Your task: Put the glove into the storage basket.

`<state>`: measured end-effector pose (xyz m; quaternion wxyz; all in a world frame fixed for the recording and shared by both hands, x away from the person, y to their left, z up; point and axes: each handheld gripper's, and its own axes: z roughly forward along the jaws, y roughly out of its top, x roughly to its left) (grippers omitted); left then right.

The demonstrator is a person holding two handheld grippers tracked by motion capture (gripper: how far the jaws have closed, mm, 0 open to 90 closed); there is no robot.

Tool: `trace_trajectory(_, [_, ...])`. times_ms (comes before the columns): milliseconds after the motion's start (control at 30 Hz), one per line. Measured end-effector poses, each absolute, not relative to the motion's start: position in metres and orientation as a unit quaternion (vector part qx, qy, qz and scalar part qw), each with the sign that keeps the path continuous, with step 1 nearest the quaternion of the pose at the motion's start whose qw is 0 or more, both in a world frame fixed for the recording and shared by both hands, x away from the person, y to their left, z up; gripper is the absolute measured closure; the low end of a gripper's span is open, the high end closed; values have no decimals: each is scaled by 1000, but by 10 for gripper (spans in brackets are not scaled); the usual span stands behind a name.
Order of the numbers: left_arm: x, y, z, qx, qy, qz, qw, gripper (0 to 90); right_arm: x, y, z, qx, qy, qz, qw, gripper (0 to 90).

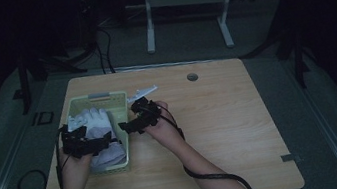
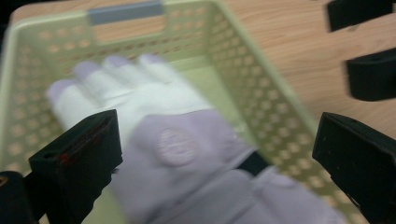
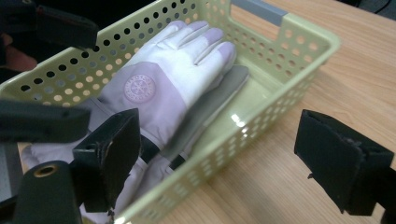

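A pale green perforated basket [image 1: 124, 112] stands on the left part of the wooden table [image 1: 222, 132]. In it lies a white and lavender glove [image 1: 91, 122] with a round emblem [image 3: 139, 87] and a black wrist strap; a grey layer [image 3: 219, 95] shows under it. My left gripper [image 1: 90, 135] hovers open over the basket's near half, its jaws wide on either side of the glove [image 2: 182, 140], touching nothing. My right gripper [image 1: 132, 115] is open just right of the basket, and its jaws straddle the basket's right wall [image 3: 261, 121] without gripping it.
A small white plastic piece [image 1: 142, 93] lies on the table just behind the basket. A round cable hole [image 1: 192, 77] sits near the far edge. Bare wood spreads to the right. A white frame [image 1: 183, 1] stands on the floor beyond.
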<state>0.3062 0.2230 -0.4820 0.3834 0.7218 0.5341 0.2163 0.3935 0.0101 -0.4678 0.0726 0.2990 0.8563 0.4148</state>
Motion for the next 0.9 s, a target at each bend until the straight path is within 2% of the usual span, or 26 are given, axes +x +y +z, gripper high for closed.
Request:
trace_trajectory(500, [285,155,-472,753,460,198,427,17,381,-54,-465,292,857,411,104,146])
trace_trajectory(900, [272,111,-475,779,413,172,439,17,373,-108,-486,307,852,410,111,146])
